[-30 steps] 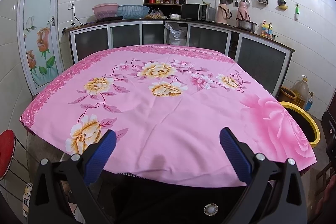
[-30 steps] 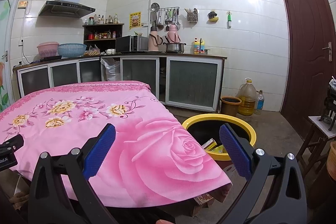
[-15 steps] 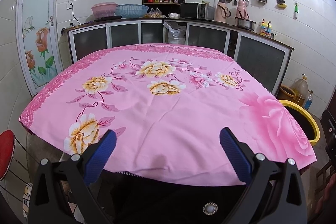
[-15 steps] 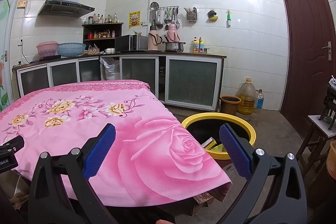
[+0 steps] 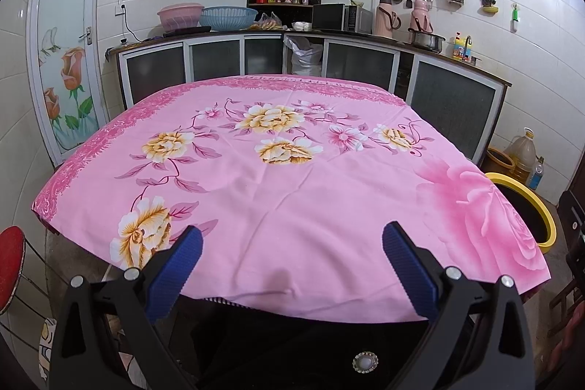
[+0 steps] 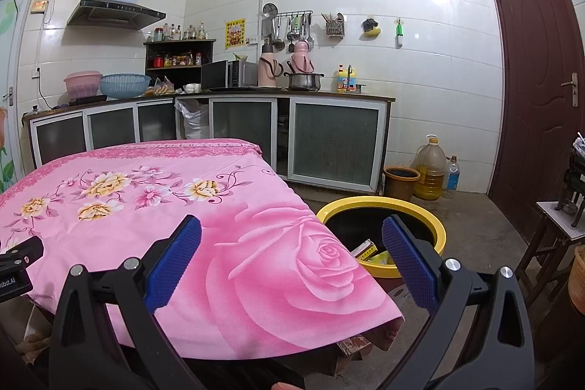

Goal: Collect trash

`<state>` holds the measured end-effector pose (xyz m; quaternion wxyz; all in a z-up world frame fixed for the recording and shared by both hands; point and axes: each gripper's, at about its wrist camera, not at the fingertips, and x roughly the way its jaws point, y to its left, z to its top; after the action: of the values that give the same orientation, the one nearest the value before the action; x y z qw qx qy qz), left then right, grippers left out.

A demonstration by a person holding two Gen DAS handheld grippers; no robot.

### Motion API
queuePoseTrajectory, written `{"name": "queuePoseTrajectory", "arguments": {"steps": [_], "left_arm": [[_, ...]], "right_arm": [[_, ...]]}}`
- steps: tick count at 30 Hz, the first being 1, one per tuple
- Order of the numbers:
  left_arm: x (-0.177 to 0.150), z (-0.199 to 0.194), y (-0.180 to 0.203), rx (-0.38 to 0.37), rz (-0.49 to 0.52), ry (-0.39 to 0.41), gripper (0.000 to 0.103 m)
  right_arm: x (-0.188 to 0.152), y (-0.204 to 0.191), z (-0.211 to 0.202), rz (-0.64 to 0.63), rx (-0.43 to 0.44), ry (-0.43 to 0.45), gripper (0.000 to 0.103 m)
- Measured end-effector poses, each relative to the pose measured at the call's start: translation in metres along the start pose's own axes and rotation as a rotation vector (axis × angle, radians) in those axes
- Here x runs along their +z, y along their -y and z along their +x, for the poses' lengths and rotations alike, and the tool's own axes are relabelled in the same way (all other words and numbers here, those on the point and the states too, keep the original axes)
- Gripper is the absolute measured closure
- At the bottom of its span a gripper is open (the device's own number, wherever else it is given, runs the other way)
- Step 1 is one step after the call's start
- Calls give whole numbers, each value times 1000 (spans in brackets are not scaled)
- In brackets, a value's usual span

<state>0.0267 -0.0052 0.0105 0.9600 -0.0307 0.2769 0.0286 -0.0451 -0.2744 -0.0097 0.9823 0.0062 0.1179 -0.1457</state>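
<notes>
A yellow-rimmed black trash bin (image 6: 435,216) stands on the floor just past the table's right corner, with a small box and yellow wrappers (image 6: 369,251) inside; its rim also shows in the left wrist view (image 5: 541,207). The table under a pink floral cloth (image 5: 278,178) carries no loose trash that I can see. My left gripper (image 5: 290,265) is open and empty over the table's near edge. My right gripper (image 6: 290,260) is open and empty above the table's right corner (image 6: 292,280), its right finger in front of the bin.
Kitchen cabinets (image 6: 329,141) run along the back wall. An oil jug (image 6: 431,170), a small bottle and a brown pot (image 6: 400,181) stand on the floor beyond the bin. A red stool (image 5: 11,265) is at left. A small side table (image 6: 559,222) and brown door are at right.
Both views have shifted very slightly. Both grippers stay open and empty.
</notes>
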Motion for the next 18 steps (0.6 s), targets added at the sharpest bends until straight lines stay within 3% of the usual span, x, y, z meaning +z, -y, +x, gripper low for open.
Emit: {"name": "queuePoseTrajectory", "arguments": {"steps": [18], "left_arm": [[0, 1, 0, 2, 0, -3, 8]], "right_arm": [[-1, 0, 1, -5, 10, -6, 8]]}}
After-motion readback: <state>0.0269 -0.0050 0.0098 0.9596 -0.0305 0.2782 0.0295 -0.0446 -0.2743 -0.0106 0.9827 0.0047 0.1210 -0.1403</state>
